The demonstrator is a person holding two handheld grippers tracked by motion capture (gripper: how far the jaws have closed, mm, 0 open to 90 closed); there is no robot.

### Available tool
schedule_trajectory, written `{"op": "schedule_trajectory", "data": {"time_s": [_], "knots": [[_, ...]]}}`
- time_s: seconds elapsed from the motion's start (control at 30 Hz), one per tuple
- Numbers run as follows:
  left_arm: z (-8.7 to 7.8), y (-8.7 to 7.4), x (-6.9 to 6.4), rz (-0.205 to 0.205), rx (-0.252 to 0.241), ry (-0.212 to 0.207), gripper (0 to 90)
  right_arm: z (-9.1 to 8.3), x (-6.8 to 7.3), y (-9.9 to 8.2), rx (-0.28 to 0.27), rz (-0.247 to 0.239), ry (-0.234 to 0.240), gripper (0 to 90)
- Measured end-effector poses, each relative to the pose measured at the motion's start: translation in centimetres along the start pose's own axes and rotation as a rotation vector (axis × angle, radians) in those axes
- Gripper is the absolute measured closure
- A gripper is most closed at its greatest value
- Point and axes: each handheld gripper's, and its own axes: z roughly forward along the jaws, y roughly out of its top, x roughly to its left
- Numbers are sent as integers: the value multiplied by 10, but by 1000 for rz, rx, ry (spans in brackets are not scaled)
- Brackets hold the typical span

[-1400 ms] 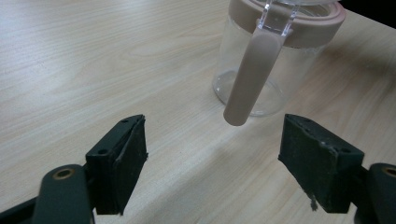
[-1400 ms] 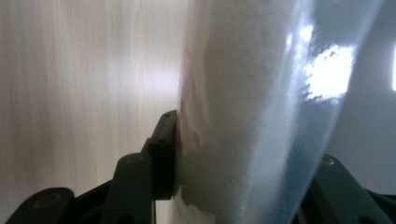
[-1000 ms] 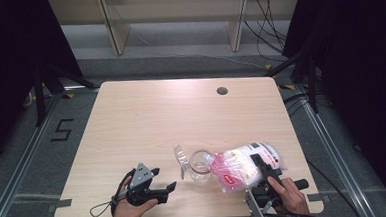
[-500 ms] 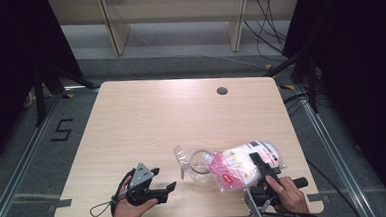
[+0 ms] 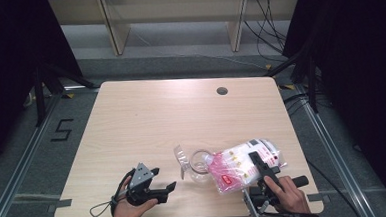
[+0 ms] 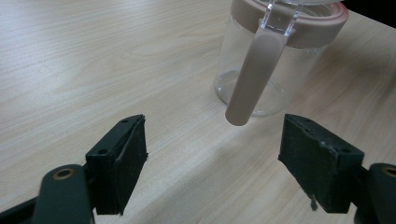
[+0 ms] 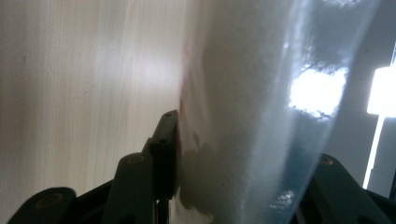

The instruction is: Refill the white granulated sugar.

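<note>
Nothing has moved since the earlier frame: the right gripper [image 5: 258, 171] stays clamped on the white-filled bag [image 5: 244, 162], tilted toward the glass jar [image 5: 200, 165] at its nine o'clock on the worktop [image 5: 146, 116], pouring apparently not begun, while the left gripper [image 5: 161, 189] waits open-jawed.

My light wooden table [image 5: 146, 121] has a round cable hole [image 5: 222, 91] near its far edge; beyond it pale shelving [image 5: 176, 11] stands on grey floor [image 5: 23, 162], black curtains [image 5: 359, 79] on both sides
</note>
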Motion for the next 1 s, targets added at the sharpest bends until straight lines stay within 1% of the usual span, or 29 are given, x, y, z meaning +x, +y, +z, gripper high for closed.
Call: {"op": "schedule_trajectory", "data": {"time_s": [0.03, 0.1, 0.13, 0.17, 0.2, 0.3, 0.33, 0.37, 0.4, 0.43, 0.5, 0.53, 0.57, 0.63, 0.67, 0.73, 0.77, 0.83, 0.87, 0.93, 0.97, 1.0], "knots": [[0, 0, 0, -1, 0, 0, 226, 0, 0, 0, 0, 0, 0, 556], [0, 0, 0, 0, 0, 0, 226, -1, -2, 1, 12, -17, 8, 557], [0, 0, 0, -1, 0, 0, 226, -1, -4, 1, 8, -39, -8, 557], [0, 0, 0, -1, 0, 0, 226, -2, -5, 1, 7, -54, -11, 557], [0, 0, 0, -1, 0, 0, 226, -2, -6, 1, 7, -56, -10, 557], [0, 0, 0, -9, 0, 0, 226, -2, -6, 1, 9, -49, -10, 558], [0, 0, 0, -1, 0, 1, 226, -2, -2, 1, 10, -6, -13, 558], [0, 0, 0, -1, -1, 1, 226, -1, -3, 1, 4, -30, -12, 558], [0, 0, 0, -7, -1, 1, 226, -1, -3, 2, 11, -23, -4, 558], [0, 0, 0, 0, 0, 1, 226, -1, -3, 2, 11, -23, -4, 558], [0, 0, 0, 0, -1, 1, 226, -2, -2, 2, 21, -7, 2, 559], [0, 0, 0, -1, -1, 1, 226, -1, -5, 3, 14, -31, 0, 559], [0, 0, 0, -5, -1, 0, 226, -1, -5, 3, 14, -31, 0, 559], [0, 0, 0, -2, -3, 0, 226, 0, -7, 5, 12, -57, 3, 559], [0, 0, 0, -2, -3, 0, 226, 0, -7, 5, 12, -57, 3, 559], [0, 0, 0, -2, -1, 1, 226, 2, -8, 5, -11, -65, -13, 560], [0, 0, 0, -2, -1, 1, 226, 2, -8, 5, -3, -59, -2, 560], [0, 0, 0, -2, 0, 0, 226, 2, -8, 5, -3, -61, 1, 560], [0, 0, 0, -2, 0, 0, 226, 2, -6, 5, 14, -24, 6, 560], [0, 0, 0, -2, 0, 0, 226, 2, -9, 5, 12, -60, 6, 560], [0, 0, 0, -2, -1, 0, 226, 2, -9, 4, 22, -63, 10, 560], [0, 0, 0, -2, -2, -1, 226, 3, -6, 3, 19, -19, 4, 560]]}}
